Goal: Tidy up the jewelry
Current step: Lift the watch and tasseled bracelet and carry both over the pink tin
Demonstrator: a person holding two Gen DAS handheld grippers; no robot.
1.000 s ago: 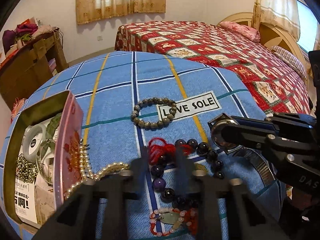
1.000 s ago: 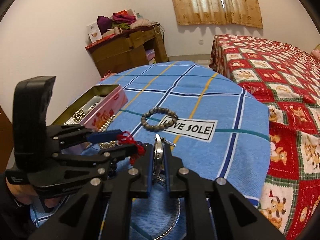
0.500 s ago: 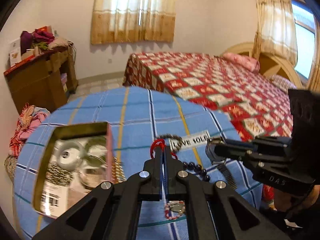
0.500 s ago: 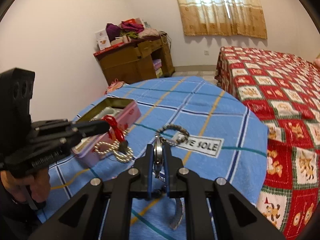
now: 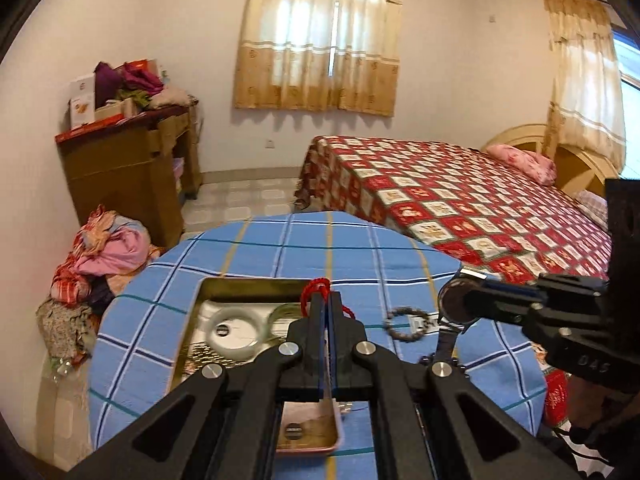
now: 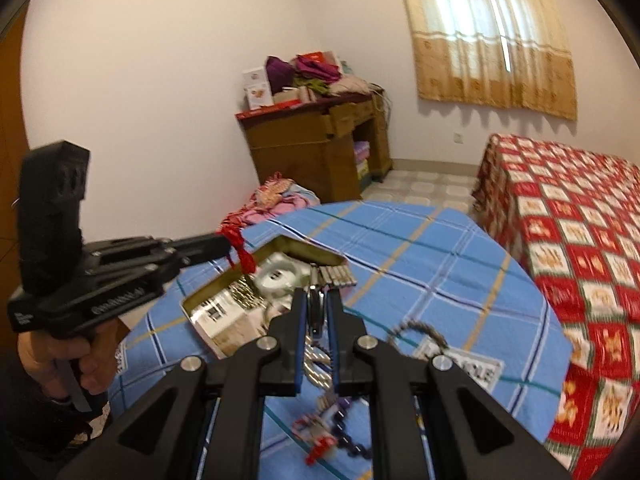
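My left gripper [image 5: 325, 300] is shut on the red cord [image 5: 316, 290] of a dark bead bracelet and holds it above the open jewelry tin [image 5: 240, 284]. In the right wrist view the left gripper [image 6: 224, 246] shows at the left with the red cord [image 6: 240, 250] hanging over the tin [image 6: 296, 250]. My right gripper [image 6: 317, 300] is shut on a silver wristwatch [image 6: 316, 312], lifted above the table; its metal band [image 6: 316, 368] hangs below. The watch [image 5: 456, 304] also shows in the left wrist view.
A grey bead bracelet [image 5: 404, 324] lies by the LOVE SOLE label [image 6: 476, 372] on the blue checked tablecloth [image 5: 360, 248]. A red-and-green bracelet [image 6: 320, 440] lies near the front. A bed [image 5: 460, 200], a wooden desk [image 5: 128, 168] and a clothes pile [image 5: 100, 256] surround the table.
Both grippers have risen from the table. The left closed on the red cord, lifted the dark bead bracelet and moved left over the tin. The right lifted the watch.
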